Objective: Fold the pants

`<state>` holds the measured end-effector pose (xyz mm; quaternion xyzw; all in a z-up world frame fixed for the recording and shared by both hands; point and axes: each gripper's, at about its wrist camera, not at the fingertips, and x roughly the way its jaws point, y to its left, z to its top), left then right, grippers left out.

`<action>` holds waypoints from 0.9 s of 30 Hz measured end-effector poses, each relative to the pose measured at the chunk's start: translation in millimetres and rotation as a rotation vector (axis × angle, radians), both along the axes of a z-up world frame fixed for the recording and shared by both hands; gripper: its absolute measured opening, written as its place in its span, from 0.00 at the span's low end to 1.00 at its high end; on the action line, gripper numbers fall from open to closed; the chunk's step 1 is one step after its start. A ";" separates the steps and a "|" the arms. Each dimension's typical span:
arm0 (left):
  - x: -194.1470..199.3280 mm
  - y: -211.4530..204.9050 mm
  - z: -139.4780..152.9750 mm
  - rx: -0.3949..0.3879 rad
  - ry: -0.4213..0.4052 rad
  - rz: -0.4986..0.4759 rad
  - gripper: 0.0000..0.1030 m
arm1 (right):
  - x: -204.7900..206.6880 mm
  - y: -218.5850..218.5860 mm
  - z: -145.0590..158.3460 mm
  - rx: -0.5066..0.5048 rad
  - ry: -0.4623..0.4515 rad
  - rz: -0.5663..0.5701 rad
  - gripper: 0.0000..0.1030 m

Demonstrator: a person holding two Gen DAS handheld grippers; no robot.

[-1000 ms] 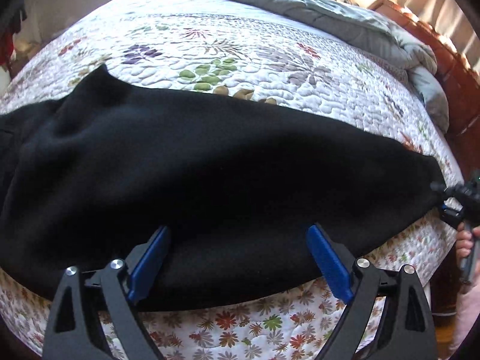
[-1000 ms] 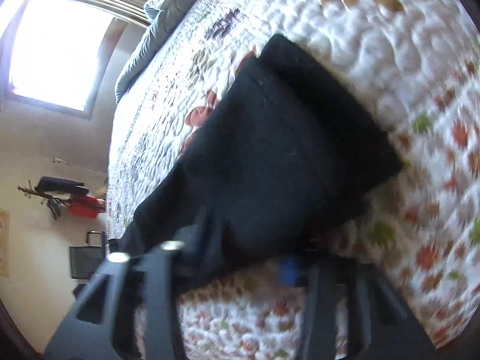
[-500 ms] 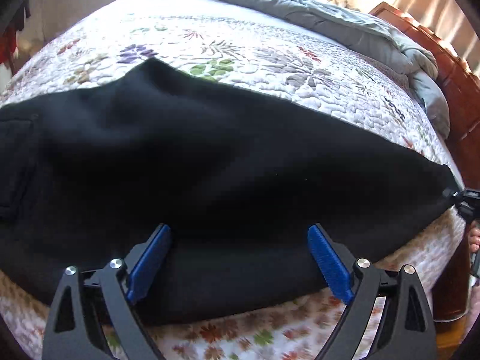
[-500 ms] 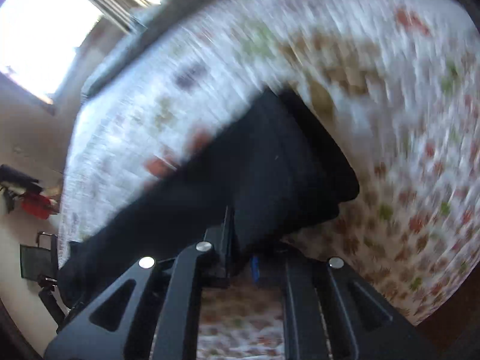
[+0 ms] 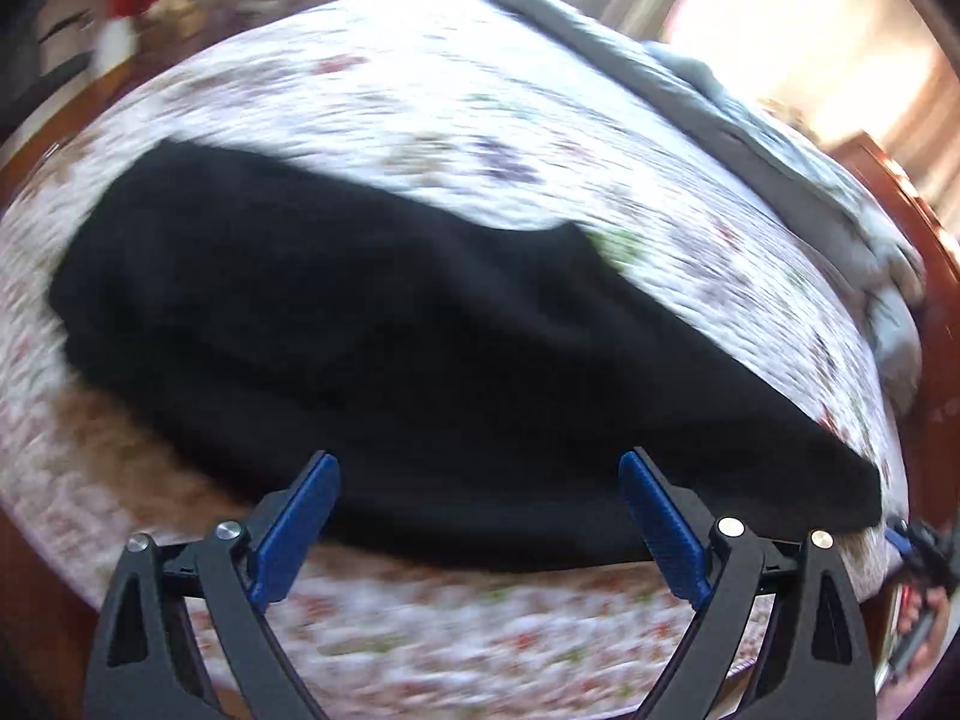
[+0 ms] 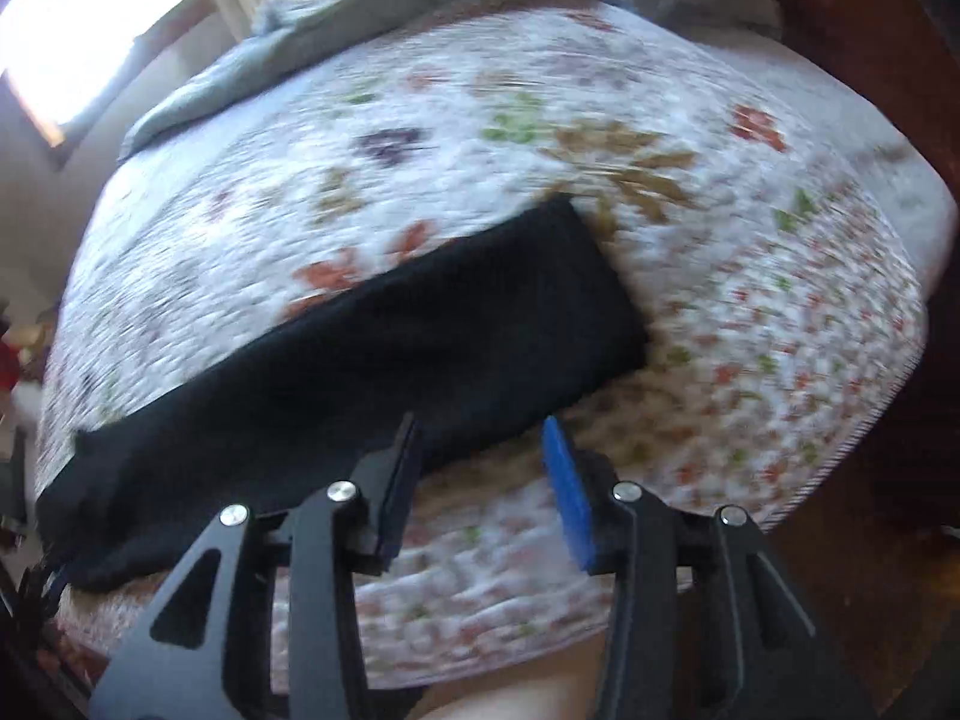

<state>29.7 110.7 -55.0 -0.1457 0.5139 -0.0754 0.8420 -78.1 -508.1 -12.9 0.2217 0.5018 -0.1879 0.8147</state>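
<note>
Blurring quilt [image 5: 456,96] detail — black pants [image 5: 420,348] lie flat; both grippers [image 5: 477,516] [image 6: 480,468] gape empty.

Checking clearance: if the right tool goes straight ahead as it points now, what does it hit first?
Most likely the near edge of the black fabric pants lying on the floral quilted bedspread; depth is unclear with the blur.

A bed fills both views, covered by a white quilt [image 5: 456,114] printed with small flowers and leaves. A grey blanket [image 5: 708,102] lies bunched along its far side. A reddish wooden bed frame [image 6: 864,30] borders the mattress. Bright daylight pours through a window [image 6: 90,18] with pale curtains, beside a plain light wall.
</note>
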 end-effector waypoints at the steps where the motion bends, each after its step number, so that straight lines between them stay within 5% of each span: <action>1: -1.6 12.0 -3.1 -0.012 0.013 0.025 0.91 | 6.6 18.5 1.4 0.024 -0.014 0.059 0.44; 8: 2.9 49.2 -35.7 -0.212 0.099 0.136 0.91 | 79.0 138.6 -39.5 0.165 0.034 0.391 0.44; 11: 10.9 51.0 -44.8 -0.229 0.109 0.159 0.88 | 93.9 165.6 -53.7 0.176 0.067 0.455 0.44; 14: 11.6 56.2 -48.1 -0.220 0.130 0.206 0.71 | 99.8 175.3 -59.6 0.175 0.098 0.481 0.46; 19: 3.7 78.2 -49.7 -0.312 0.147 0.296 0.26 | 96.2 177.1 -63.5 0.167 0.118 0.472 0.52; 23: 3.0 87.0 -53.9 -0.398 0.159 0.299 0.26 | 96.6 176.4 -70.9 0.176 0.125 0.463 0.52; 27: 10.0 90.1 -62.6 -0.403 0.183 0.307 0.29 | 98.1 177.1 -75.3 0.167 0.121 0.473 0.53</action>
